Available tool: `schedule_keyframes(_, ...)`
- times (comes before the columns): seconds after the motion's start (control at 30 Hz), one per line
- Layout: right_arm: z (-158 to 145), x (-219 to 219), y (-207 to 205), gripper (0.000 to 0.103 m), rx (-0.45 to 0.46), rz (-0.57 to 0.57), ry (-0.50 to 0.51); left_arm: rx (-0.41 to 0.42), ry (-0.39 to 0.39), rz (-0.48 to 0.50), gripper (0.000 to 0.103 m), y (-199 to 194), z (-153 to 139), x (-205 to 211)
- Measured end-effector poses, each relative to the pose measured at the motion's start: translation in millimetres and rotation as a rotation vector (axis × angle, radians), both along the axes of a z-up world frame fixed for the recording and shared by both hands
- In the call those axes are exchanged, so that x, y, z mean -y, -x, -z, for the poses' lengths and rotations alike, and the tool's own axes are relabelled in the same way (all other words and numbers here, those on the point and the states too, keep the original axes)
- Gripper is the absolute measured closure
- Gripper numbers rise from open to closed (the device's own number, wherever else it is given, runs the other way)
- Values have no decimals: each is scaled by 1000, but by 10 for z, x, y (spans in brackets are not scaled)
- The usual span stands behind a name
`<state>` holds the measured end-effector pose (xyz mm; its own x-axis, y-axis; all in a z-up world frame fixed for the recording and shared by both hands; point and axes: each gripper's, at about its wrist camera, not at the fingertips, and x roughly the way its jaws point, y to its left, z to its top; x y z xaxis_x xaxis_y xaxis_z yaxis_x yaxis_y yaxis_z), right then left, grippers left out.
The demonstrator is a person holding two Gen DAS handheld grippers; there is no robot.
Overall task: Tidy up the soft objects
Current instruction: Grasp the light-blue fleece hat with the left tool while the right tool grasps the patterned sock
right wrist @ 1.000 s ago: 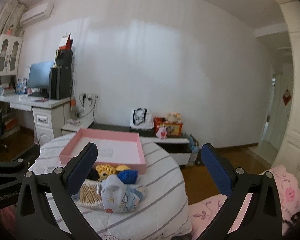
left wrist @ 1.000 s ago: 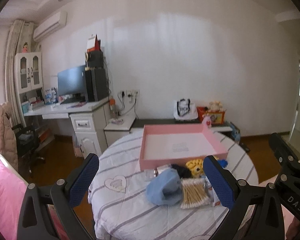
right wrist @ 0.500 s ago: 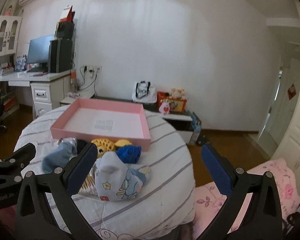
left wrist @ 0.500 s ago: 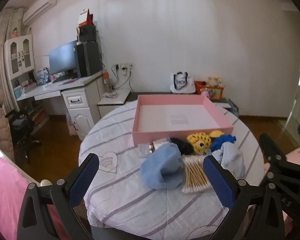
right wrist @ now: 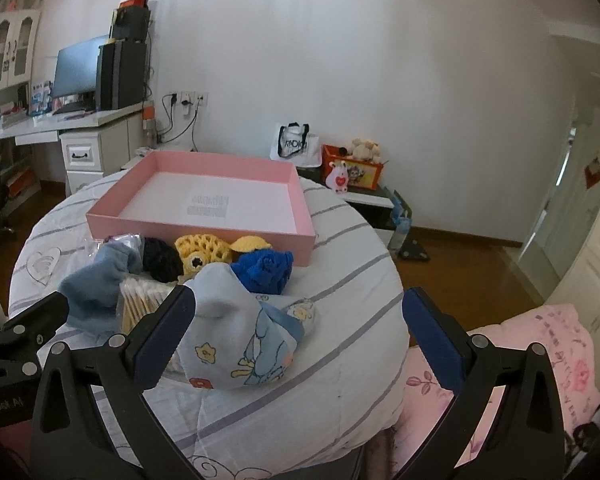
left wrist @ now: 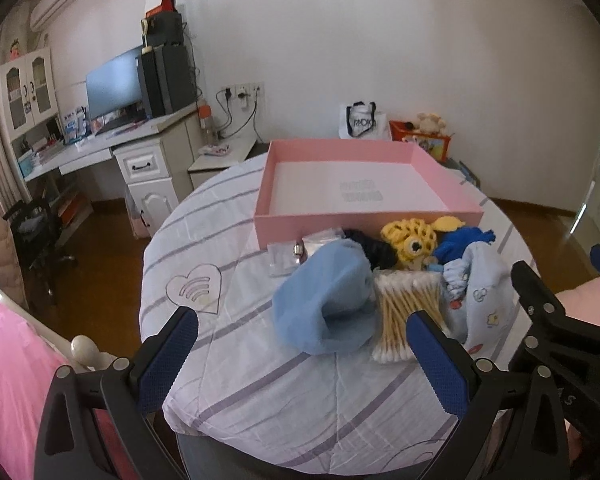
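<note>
A pink tray (left wrist: 364,215) (right wrist: 204,236) with a white floor sits on the round striped table (left wrist: 236,364) (right wrist: 360,320). In front of it lies a pile: a plain blue cloth (left wrist: 324,304) (right wrist: 96,284), a pack of cotton swabs (left wrist: 404,312) (right wrist: 140,300), a black knit (left wrist: 372,248) (right wrist: 160,260), a yellow crochet toy (left wrist: 412,240) (right wrist: 204,252), a dark blue knit (left wrist: 460,244) (right wrist: 266,270) and a pale blue printed cloth (left wrist: 484,300) (right wrist: 236,340). My left gripper (left wrist: 300,344) hangs open, before the plain blue cloth. My right gripper (right wrist: 298,320) is open over the printed cloth.
A clear packet (left wrist: 296,252) lies by the tray's front left corner. A desk with monitor (left wrist: 116,92) stands to the far left, a low shelf with toys (right wrist: 352,168) behind the table. Pink bedding (left wrist: 16,368) (right wrist: 540,352) borders the table on both sides.
Both grippers have moved forward and tilted down toward the table, so the pile and tray appear larger and closer. Both stay open with nothing held.
</note>
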<state>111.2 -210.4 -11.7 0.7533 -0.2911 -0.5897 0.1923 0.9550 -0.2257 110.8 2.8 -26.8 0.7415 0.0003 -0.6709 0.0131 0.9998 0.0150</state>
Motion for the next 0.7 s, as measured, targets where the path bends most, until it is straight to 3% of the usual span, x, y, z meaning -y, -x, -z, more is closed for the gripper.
schedule_keyframes(0.33, 164, 8, -124, 0, -70, -17, -50, -106, 82, -59, 0, -322, 100, -293)
schedule_keyframes(0.7, 409, -64, -276, 0, -146, -54, -76, -164, 94, -69, 0, -439, 161, -395)
